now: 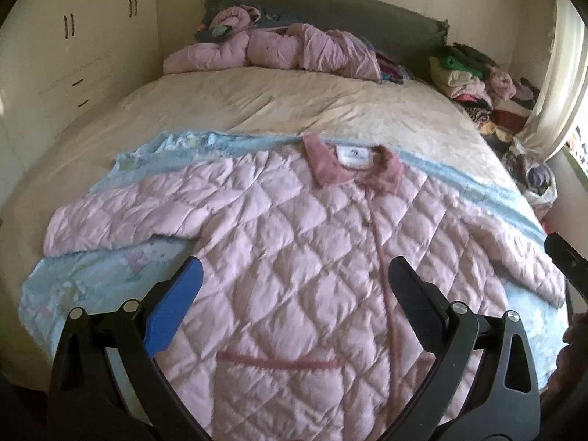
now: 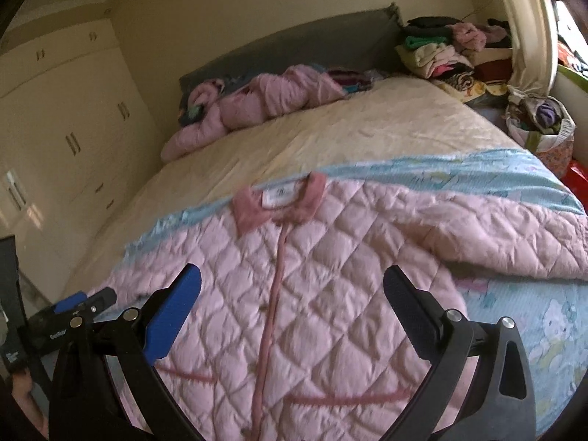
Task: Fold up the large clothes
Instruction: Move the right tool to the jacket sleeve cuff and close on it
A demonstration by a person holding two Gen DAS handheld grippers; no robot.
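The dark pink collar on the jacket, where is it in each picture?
Left wrist view: collar sits just above the middle, at the jacket's top.
Right wrist view: collar sits at the middle, slightly left.
Shared landmark: the white label inside the collar.

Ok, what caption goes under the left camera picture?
Open left claw above a pink jacket spread on the bed.

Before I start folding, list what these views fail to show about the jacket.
- Hem of the pink quilted jacket: cut off by the bottom edge and the left gripper in the left wrist view; likewise behind the right gripper in the right wrist view.
- Collar label: text too small and blurred.
- One cuff: cut off at the right wrist view's right edge.
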